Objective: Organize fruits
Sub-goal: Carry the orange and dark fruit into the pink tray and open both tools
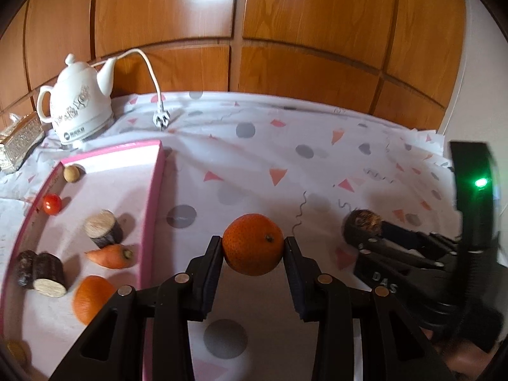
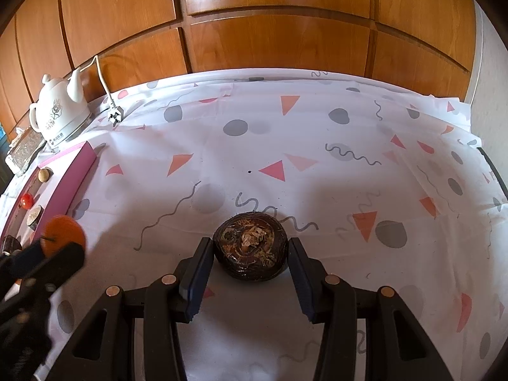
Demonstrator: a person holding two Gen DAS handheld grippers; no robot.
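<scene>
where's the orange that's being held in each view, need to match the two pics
Left wrist view: the orange sits at the centre, clamped between the pads of the left tool.
Right wrist view: the same orange shows blurred at the left edge, ahead of the dark left tool.
Shared landmark: the white kettle at the far left of the table, behind the pink tray.

place: home | cues: wooden cabinet doors (image 2: pixel 279 16); patterned tablecloth (image 2: pixel 285 133); white electric kettle (image 1: pixel 79 108); tissue box (image 1: pixel 19 146)

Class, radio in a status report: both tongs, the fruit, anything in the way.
Left tongs shut on orange, beside pink tray. Right tongs shut on dark brown round fruit. Cloth between tongs and tray unobstructed.
</scene>
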